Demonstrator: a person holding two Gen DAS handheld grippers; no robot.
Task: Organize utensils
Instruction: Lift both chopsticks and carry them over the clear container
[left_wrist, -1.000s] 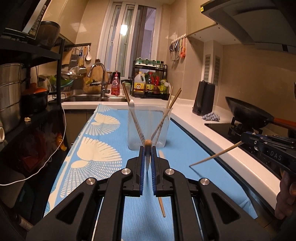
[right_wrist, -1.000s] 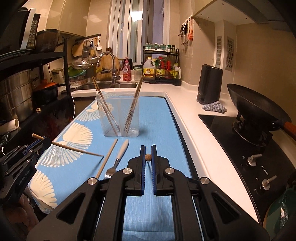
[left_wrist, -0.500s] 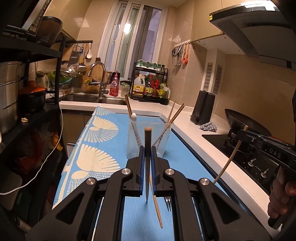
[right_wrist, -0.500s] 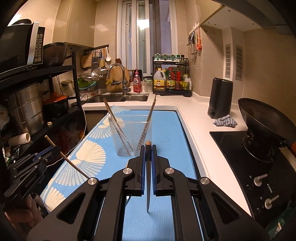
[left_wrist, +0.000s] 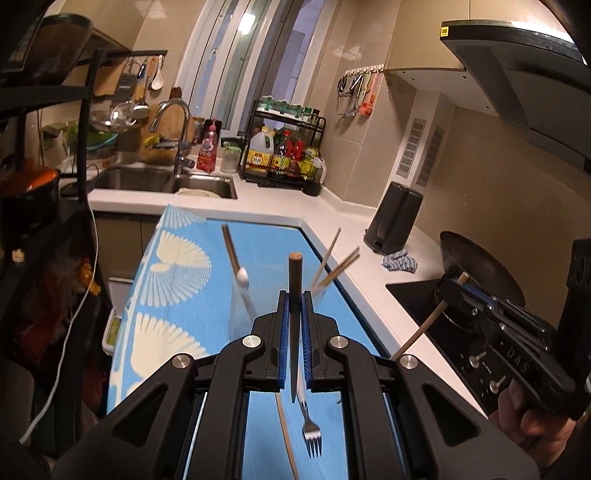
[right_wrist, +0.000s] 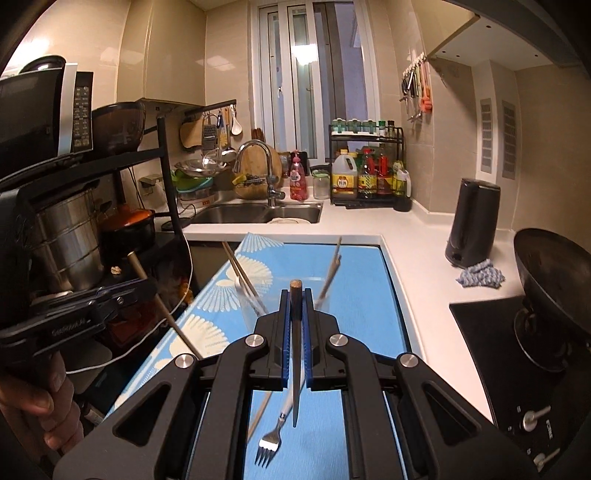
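**Both chopsticks swung upright, grippers lifted off the mat**

A second ago each chopstick lay nearly end-on between its jaws, showing only a round butt; now both stand close to vertical, thick end up, thin tip hanging down toward the blue mat (left_wrist: 177, 295). The clear utensil cup (right_wrist: 284, 295) has dropped lower in both views and sits partly behind the fingers, so the grippers have risen.

The left gripper (left_wrist: 295, 306) is clamped on a dark chopstick (left_wrist: 294, 280), its long axis running straight up and down. The right gripper (right_wrist: 295, 306) is closed on a second chopstick (right_wrist: 295, 291), held the same way. In the left view the right gripper's stick slants, tip low and toward the worktop's right edge.

The worktop (right_wrist: 413, 280) is white, L-shaped, with the fan-patterned mat running down its middle. A fork (right_wrist: 271, 439) lies on the mat near the front edge, tines toward the camera, beside one loose chopstick (left_wrist: 286, 435). The cup stands mid-mat holding several leaning chopsticks. A sink (right_wrist: 258, 212) and bottle rack (right_wrist: 365, 173) sit along the back edge, a black kettle (right_wrist: 472, 221) and wok (right_wrist: 546, 273) toward the right edge.
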